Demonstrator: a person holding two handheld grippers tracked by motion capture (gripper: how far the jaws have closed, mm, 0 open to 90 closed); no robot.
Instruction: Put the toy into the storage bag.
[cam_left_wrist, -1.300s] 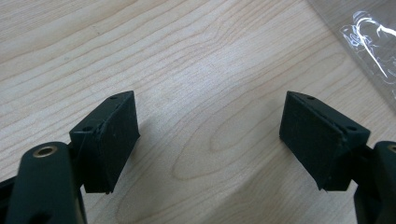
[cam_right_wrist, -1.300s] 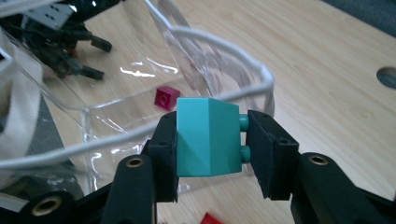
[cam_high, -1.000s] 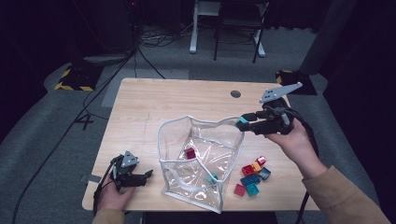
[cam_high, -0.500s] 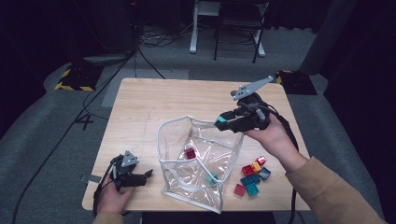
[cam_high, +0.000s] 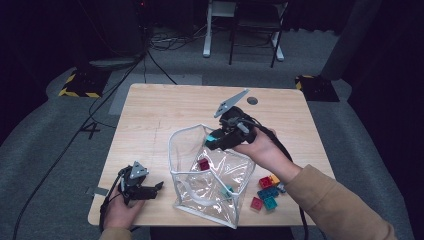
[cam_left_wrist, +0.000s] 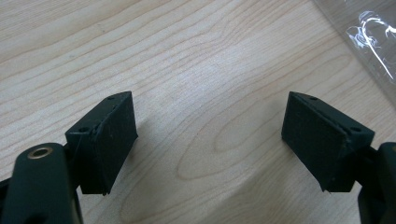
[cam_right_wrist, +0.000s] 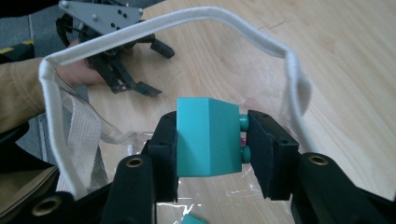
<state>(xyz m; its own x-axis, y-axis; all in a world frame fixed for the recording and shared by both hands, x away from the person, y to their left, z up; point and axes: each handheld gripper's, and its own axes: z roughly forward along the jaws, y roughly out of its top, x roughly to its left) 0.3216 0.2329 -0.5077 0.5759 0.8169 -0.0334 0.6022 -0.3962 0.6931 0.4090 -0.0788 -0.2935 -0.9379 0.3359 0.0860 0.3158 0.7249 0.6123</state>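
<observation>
A clear plastic bag (cam_high: 210, 182) with a white-trimmed rim (cam_right_wrist: 233, 21) stands open on the wooden table (cam_high: 165, 112). My right gripper (cam_high: 212, 140) hangs over the bag's mouth, shut on a teal brick (cam_right_wrist: 208, 136) whose studs press against one pad. Inside the bag lie a dark red brick (cam_high: 203, 164) and a teal brick (cam_high: 227, 190). My left gripper (cam_high: 156, 187) rests on the table left of the bag, open with only bare wood between its pads (cam_left_wrist: 114, 140).
Several loose bricks (cam_high: 266, 192) in red, teal, blue and orange lie on the table right of the bag. The table's front edge is close to the left hand. A round cable hole (cam_high: 252, 100) sits near the far edge.
My right gripper has carried the teal brick leftward and slightly down, from beside the bag's right rim to above its mouth. The left gripper has stayed put.
</observation>
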